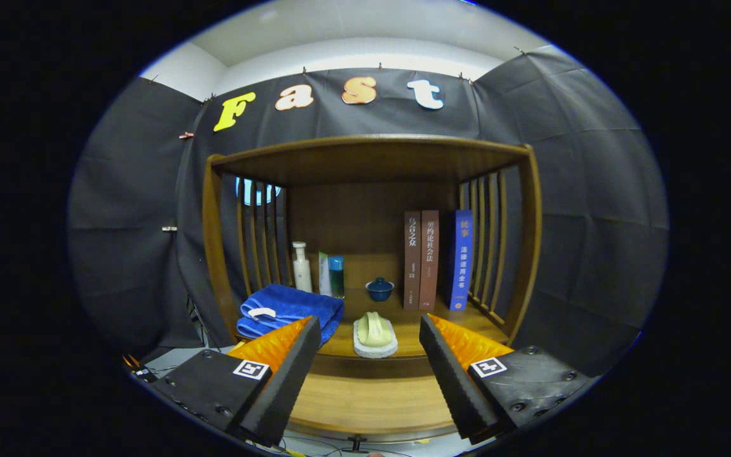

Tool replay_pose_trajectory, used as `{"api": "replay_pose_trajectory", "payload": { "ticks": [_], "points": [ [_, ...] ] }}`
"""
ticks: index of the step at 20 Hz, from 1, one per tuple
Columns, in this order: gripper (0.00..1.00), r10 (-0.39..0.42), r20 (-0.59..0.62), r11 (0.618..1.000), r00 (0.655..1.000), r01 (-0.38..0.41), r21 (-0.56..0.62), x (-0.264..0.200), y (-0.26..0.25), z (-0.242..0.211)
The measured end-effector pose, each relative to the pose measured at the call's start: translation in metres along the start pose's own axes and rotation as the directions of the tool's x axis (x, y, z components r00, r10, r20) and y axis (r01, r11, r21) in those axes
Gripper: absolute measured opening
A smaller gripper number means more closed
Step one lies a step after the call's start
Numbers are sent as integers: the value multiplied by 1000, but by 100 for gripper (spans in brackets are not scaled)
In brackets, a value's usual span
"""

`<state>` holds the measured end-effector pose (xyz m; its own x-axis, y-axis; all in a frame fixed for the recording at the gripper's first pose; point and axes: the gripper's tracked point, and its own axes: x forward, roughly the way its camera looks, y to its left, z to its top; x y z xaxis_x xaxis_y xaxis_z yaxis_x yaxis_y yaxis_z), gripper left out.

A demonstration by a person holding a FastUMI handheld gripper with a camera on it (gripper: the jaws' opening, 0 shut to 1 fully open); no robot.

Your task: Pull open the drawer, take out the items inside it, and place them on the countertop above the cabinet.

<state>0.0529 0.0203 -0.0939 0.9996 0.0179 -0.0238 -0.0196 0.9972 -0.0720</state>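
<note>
I am holding my gripper (370,355) wide open, gripping nothing. Just ahead, between its fingers, a pale green item on a white pad (375,334) is sitting on the bench (372,397), beside a folded blue towel (289,309); books (421,260) are standing beyond.

Towel (289,309), books (421,260) on countertop (413,327)

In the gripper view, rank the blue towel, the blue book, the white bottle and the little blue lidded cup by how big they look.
1. blue towel, though nearest the open hand-held gripper
2. blue book
3. white bottle
4. blue lidded cup
</note>
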Motion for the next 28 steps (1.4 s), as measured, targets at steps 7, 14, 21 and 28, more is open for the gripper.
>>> {"api": "replay_pose_trajectory", "payload": {
  "ticks": [7, 14, 21, 28],
  "points": [
    [100, -75, -9, 997, 997, 75, 12, -69, -12, -84],
    [99, -57, -30, 995, 998, 59, 79, -76, 7, -161],
    [100, -46, -122, 997, 991, 53, 55, -49, 14, -221],
    [100, -37, -137, 996, 990, 47, 77, -32, 9, -233]
  ]
}}
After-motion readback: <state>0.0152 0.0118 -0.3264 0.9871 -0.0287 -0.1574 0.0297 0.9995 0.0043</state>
